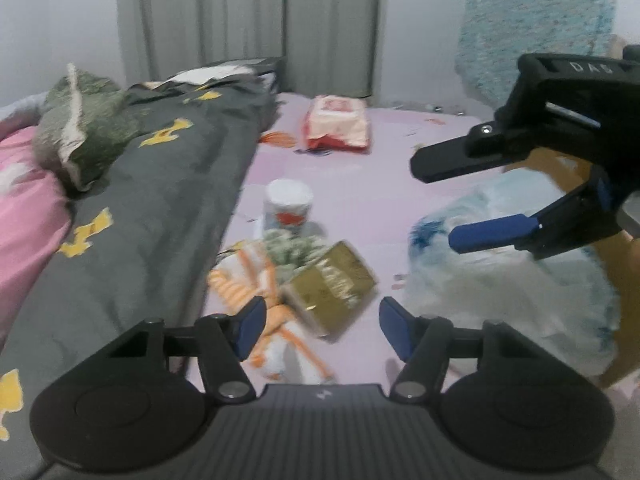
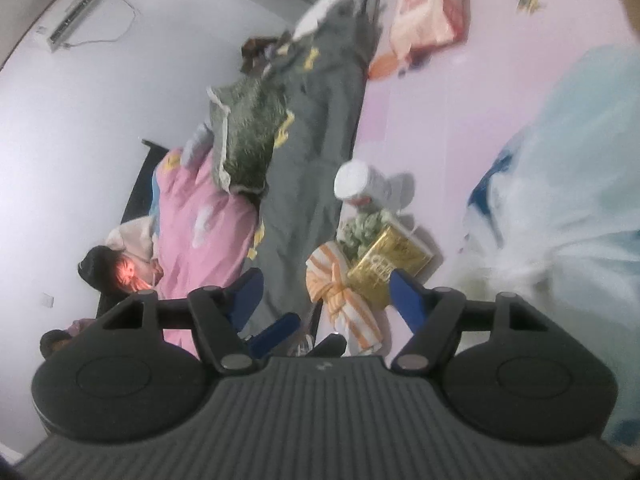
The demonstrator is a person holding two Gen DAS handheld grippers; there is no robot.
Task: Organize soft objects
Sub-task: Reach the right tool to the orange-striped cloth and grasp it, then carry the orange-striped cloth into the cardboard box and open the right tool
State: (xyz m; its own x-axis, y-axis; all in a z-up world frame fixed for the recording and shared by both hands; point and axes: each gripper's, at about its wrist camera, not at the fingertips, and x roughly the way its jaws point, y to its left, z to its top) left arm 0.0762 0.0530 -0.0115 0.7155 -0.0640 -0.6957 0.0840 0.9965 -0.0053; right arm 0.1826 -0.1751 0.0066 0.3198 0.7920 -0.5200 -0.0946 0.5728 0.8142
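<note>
The wide bed with its pale pink sheet (image 1: 360, 200) is taking up most of the room, backed by a white wall and grey curtains (image 1: 248, 20). A long dark grey quilt with yellow figures (image 1: 160, 200) is lying along its left side, a pink blanket (image 1: 24, 216) partly cut off beyond it. At the right a big pale blue and white soft bundle (image 1: 500, 280) is blurring badly; I cannot tell what it is. Bare sheet is lying open between it and the small pile near the quilt: a gold shiny packet (image 1: 336, 284), an orange-and-white striped cloth (image 1: 248, 284) and a white cup (image 1: 288, 204). The left tool (image 1: 322, 328) is hovering wide open over the packet, holding nothing. The right tool (image 1: 436, 200) is gaping empty above the bundle.
</note>
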